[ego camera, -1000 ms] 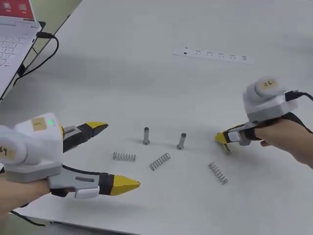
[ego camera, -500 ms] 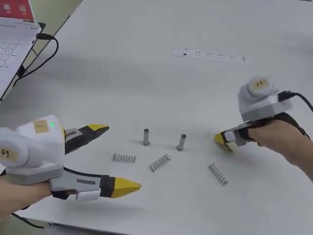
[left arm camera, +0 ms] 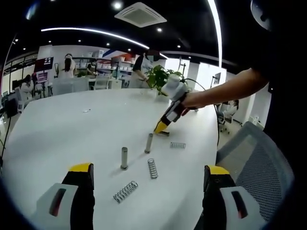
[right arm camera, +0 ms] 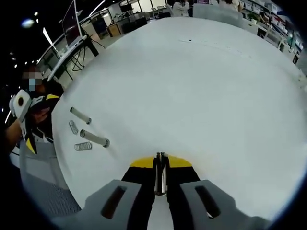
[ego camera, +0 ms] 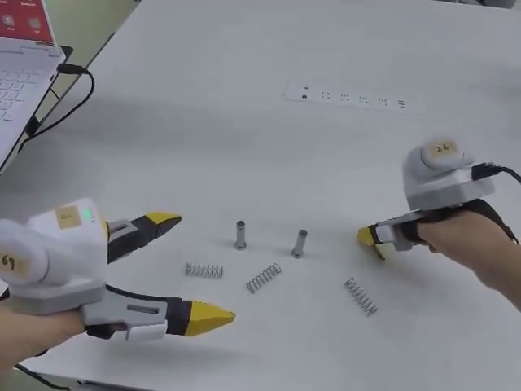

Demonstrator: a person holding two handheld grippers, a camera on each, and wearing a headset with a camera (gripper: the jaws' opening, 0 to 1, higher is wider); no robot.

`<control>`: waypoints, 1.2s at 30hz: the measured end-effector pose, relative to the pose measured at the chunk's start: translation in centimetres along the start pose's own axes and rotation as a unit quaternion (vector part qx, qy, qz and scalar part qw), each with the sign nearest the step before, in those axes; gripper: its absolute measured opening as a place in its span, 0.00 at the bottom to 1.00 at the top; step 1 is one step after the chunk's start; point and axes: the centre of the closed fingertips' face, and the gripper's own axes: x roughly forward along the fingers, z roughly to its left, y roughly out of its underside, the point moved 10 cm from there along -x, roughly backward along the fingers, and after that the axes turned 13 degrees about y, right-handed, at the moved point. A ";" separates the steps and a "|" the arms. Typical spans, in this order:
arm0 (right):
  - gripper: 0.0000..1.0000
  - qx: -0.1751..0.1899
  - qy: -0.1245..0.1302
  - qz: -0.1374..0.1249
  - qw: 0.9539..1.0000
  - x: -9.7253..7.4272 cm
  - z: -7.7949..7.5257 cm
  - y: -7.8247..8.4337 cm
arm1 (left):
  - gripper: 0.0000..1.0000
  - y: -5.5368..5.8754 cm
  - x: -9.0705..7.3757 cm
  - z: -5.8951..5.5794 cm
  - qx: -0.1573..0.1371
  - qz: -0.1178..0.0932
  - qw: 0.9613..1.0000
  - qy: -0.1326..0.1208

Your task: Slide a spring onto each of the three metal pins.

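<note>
Two metal pins stand upright on the white table (ego camera: 244, 147), one on the left (ego camera: 240, 234) and one on the right (ego camera: 299, 243). Three springs lie flat near them: left spring (ego camera: 203, 270), middle spring (ego camera: 264, 277), right spring (ego camera: 360, 296). My left gripper (ego camera: 191, 269) is open at the near left, its jaws wide apart and pointing at the left spring. My right gripper (ego camera: 368, 236) sits low at the right of the pins. It is shut on a third metal pin (right arm camera: 160, 177), held lengthwise between the jaws of the right gripper (right arm camera: 160, 160). The left gripper view shows both pins (left arm camera: 124, 158) (left arm camera: 149, 143) and the springs (left arm camera: 125, 191).
A white power strip (ego camera: 352, 98) lies at the far side of the table. A laptop (ego camera: 20, 49) with a black cable (ego camera: 69, 90) sits at the far left edge. The table's near edge runs just below my left gripper.
The head camera has shifted slightly. Both grippers stay almost where they were, the right one still closed on its pin.
</note>
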 end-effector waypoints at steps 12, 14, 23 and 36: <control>0.05 0.003 -0.010 -0.042 0.999 -1.8 -0.3 1.3 | 0.92 0.0 0.0 -0.1 0.001 0.000 1.000 0.000; 0.05 0.004 -0.011 -0.049 0.999 -2.0 -0.4 1.4 | 0.92 0.0 0.1 -0.1 0.002 0.000 1.000 0.000; 0.05 0.010 -0.010 -0.079 0.997 -2.8 -0.5 2.2 | 0.92 0.0 0.3 -0.3 0.003 0.000 1.000 0.004; 0.05 0.006 -0.011 -0.104 0.994 -2.9 -0.4 2.2 | 0.92 -0.1 0.3 -0.5 0.006 0.002 1.000 0.003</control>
